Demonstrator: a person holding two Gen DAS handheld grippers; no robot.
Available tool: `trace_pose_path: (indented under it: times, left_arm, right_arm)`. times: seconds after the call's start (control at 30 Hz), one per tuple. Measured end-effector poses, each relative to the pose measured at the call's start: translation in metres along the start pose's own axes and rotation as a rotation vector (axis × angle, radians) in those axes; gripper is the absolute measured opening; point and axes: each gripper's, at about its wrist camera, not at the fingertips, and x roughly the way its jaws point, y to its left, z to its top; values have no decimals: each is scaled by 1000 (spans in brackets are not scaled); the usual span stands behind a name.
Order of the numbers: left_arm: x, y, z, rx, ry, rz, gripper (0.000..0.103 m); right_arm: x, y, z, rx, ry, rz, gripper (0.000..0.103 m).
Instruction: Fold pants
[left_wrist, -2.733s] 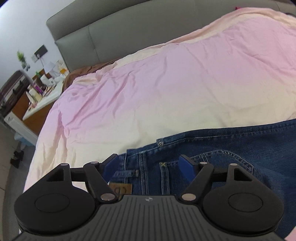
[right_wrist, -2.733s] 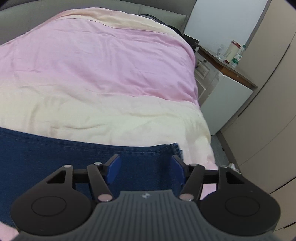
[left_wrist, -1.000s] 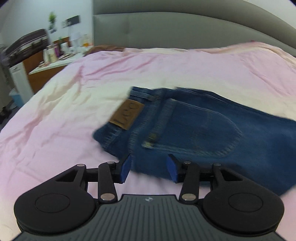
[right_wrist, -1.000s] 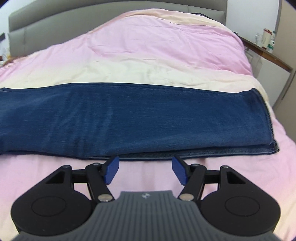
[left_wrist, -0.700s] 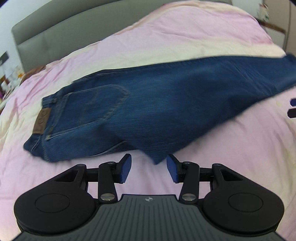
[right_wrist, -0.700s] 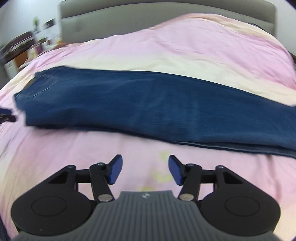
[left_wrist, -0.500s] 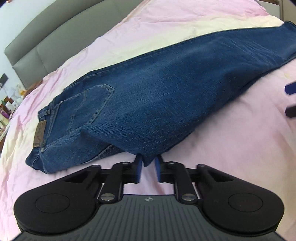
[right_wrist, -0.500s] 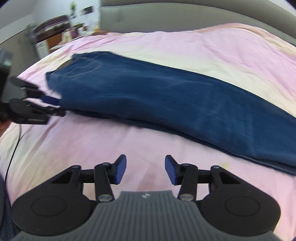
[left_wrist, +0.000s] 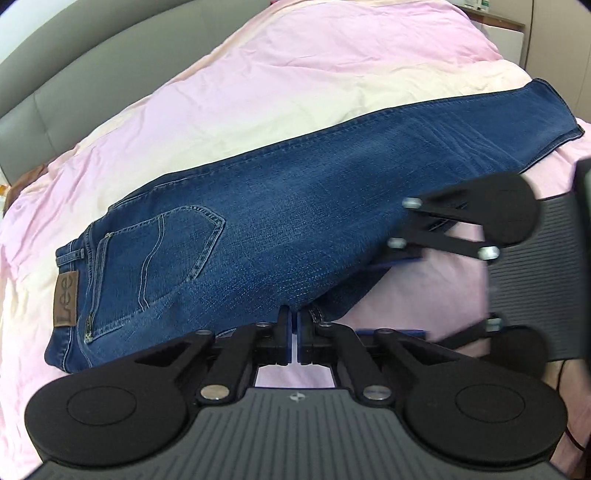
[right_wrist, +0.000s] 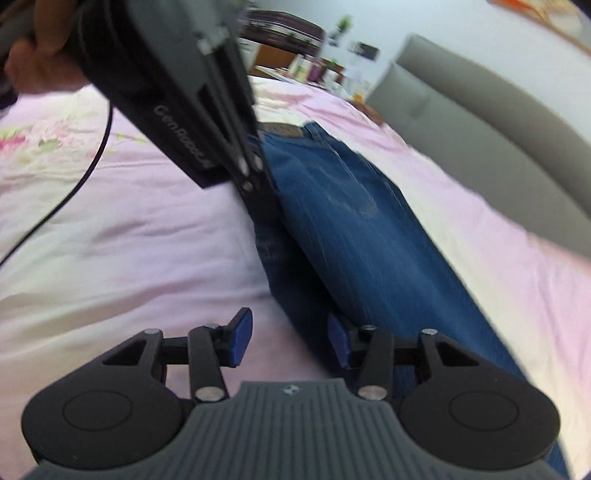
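This is a bedroom in a home. A big bed (left_wrist: 258, 74) fills most of the view. It has a pink and cream cover and a soft grey headboard (left_wrist: 74, 74) along its far edge. Past the head corner of the bed, a small table (right_wrist: 306, 70) is crowded with bottles and little things, near a green plant (right_wrist: 341, 24). A wardrobe (left_wrist: 554, 55) stands past the far corner.
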Motion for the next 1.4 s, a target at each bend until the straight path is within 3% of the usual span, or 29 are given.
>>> trace_pose_path:
  times: [0.13,0.17,0.2,0.3,0.4,0.47,0.5,0.67,0.8,0.9,1.0,1.17,1.4]
  left_arm:
    - [-1,8,6,7,-4,-13,1]
    - [0,11,7,-2,1,-26,1]
    - [1,14,7,-15,8,-41,1]
    - [6,18,-1,-49,50,-124,2]
    - [10,18,-16,-69,83,-184,11]
    - [10,17,-27,-76,84,-180,21]
    - [8,17,-33,-82,81,-178,23]
    - [-7,32,-45,-186,7,-180,25]
    - [-12,48,-31,-241,-58,-131,25]
    - [-3,53,-16,-231,-77,-114,25]
    - [27,48,-6,-211,-32,-103,19]
    - [86,47,-11,-235,142,-43,11]
    - [84,42,-16,-240,128,-8,10]
  right_arm:
    - [26,1,12,-124,9,-11,39]
    - [31,1,13,-118,27,3,11]
    - [34,-2,12,-93,57,22,0]
    - [29,-2,10,21,73,90,0]
    - [30,5,2,105,107,139,0]
    - [35,9,-7,158,135,168,0]
    - [39,10,-9,212,154,235,0]
    - [17,14,-11,318,120,252,0]
    - [-16,-11,-6,388,43,168,0]
    - [-29,-47,-3,439,15,52,1]
    - [-27,-83,-21,498,89,-48,4]
    - [-11,-125,-82,572,244,-114,0]
    - [-63,-155,-128,673,241,-148,2]
